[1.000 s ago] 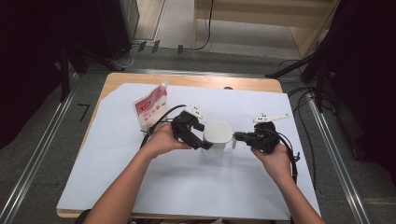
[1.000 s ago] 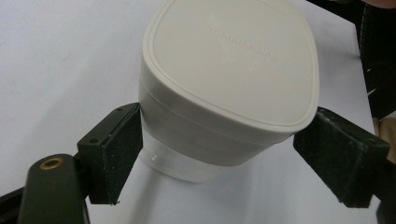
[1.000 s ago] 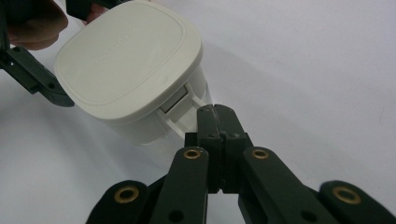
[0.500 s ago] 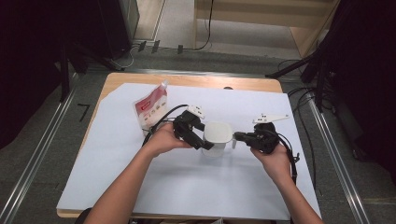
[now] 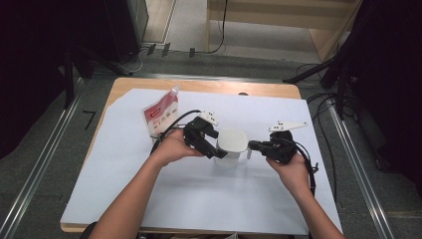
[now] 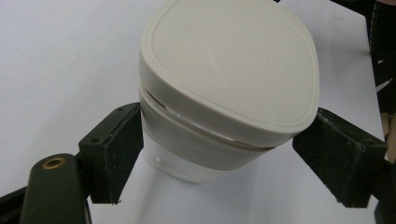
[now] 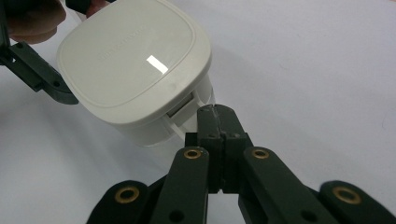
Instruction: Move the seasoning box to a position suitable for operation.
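Two grippers at a lidded white container on the table

The left gripper (image 5: 215, 151) has its jaws clamped around the container (image 5: 232, 144) at mid-table; the right gripper (image 5: 253, 145) has its jaws closed together at its side tab; a red-and-white pouch (image 5: 160, 117) lies beyond.

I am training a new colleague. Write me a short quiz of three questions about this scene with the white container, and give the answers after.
1. True or false: the right hand-held gripper has its jaws wide open.
2. What stands behind the left hand-held gripper on the table? A) a red and white pouch B) a blue cup C) a green bottle
3. Fill in: the white container has its ___ on top.

Key:
1. False; they are shut, at the tab on the container's side.
2. A, the pouch.
3. lid.
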`<state>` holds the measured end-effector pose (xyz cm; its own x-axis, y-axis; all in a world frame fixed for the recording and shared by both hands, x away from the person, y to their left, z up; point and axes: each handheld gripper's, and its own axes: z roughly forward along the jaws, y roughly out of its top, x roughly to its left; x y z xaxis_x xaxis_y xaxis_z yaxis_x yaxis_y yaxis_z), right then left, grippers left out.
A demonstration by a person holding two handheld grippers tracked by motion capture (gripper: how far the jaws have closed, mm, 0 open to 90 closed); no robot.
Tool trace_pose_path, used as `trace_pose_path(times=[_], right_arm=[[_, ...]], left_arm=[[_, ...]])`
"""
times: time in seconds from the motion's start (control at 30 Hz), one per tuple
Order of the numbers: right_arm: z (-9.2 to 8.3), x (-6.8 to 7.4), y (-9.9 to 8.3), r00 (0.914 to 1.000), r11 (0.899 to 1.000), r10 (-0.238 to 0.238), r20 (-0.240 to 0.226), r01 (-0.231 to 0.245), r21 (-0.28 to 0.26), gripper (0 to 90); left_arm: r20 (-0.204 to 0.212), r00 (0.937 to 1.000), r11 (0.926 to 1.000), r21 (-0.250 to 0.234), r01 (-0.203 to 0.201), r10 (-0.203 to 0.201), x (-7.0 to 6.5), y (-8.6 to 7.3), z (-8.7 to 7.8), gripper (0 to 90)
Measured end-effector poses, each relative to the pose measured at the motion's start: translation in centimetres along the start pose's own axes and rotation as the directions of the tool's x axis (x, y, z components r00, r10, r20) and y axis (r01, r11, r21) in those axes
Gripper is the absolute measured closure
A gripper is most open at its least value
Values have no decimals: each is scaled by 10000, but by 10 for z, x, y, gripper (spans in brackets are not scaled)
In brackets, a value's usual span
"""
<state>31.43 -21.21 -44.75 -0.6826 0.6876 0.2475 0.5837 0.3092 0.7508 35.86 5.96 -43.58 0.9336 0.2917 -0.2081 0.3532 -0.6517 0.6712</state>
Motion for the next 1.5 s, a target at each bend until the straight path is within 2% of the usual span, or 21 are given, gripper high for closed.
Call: trace_pose_path(times=[0.07, 0.33, 0.77, 1.07, 1.2, 1.33, 1.4, 1.5], right_arm=[[0, 0, 0, 10000, 10000, 5, -8, -5, 7, 900], [0, 1, 0, 10000, 10000, -79, 19, 79, 1, 900], [0, 1, 0, 9999, 9999, -130, 55, 130, 13, 900], [0, 2, 0, 9998, 9999, -147, 144, 146, 15, 900], [0, 2, 0, 9998, 9999, -148, 152, 148, 18, 900], [0, 2, 0, 9998, 9999, -139, 141, 139, 15, 900], [0, 2, 0, 9998, 9999, -148, 136, 148, 20, 900], [0, 2, 0, 9998, 9999, -154, 151, 154, 23, 900]], left_arm=[[54, 10000, 10000, -92, 23, -22, 0, 0, -1, 176], [-261, 9994, 9998, 22, -208, 209, -5, 5, -4, 178], [-346, 9993, 9999, 105, -121, 125, -7, 8, -5, 178], [-508, 9983, 9996, 121, -273, 278, -9, 9, -5, 178], [-507, 9985, 9998, 133, -180, 186, -10, 9, -6, 179], [-647, 9974, 9991, 288, -315, 333, -12, 12, -9, 178], [-575, 9979, 9995, 40, -309, 311, -12, 13, -11, 182], [-582, 9974, 9991, -83, -418, 413, -14, 14, -15, 234]])
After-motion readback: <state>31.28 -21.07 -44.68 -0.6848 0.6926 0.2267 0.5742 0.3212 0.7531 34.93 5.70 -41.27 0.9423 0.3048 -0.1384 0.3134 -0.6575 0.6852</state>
